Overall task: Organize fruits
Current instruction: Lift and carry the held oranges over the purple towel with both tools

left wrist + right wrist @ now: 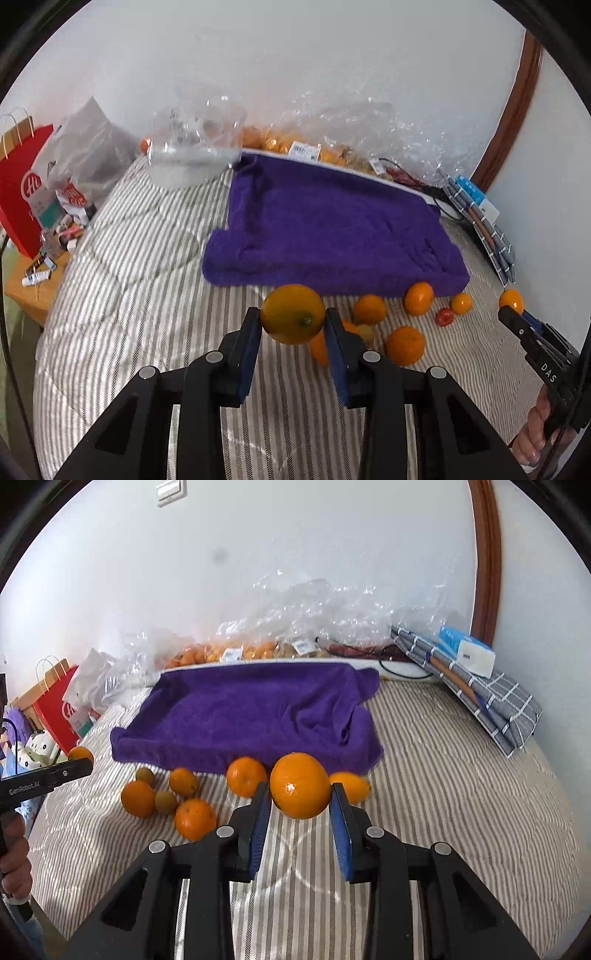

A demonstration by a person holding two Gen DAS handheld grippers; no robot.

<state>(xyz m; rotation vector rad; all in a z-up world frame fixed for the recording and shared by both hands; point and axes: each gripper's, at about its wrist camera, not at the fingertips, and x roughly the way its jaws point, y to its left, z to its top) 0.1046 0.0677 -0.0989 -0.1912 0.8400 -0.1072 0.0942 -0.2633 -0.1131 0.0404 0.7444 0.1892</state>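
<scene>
My left gripper (292, 315) is shut on a yellow-orange citrus fruit (293, 313), lifted above the striped bed cover (129, 295). My right gripper (300, 788) is shut on a bright orange (300, 785), also off the cover. Several loose oranges (404, 345) (195, 818) and small darker fruits (165, 801) lie on the cover in front of a purple towel-lined tray (332, 229) (251, 709). The right gripper shows at the right edge of the left wrist view (511, 308), the left one at the left edge of the right wrist view (83, 764).
Clear plastic bags of oranges (295, 146) (229, 651) lie along the wall behind the tray. A grey checked folded cloth with a white box (476, 657) leans at the right. A red paper bag (22, 192) and clutter stand left of the bed.
</scene>
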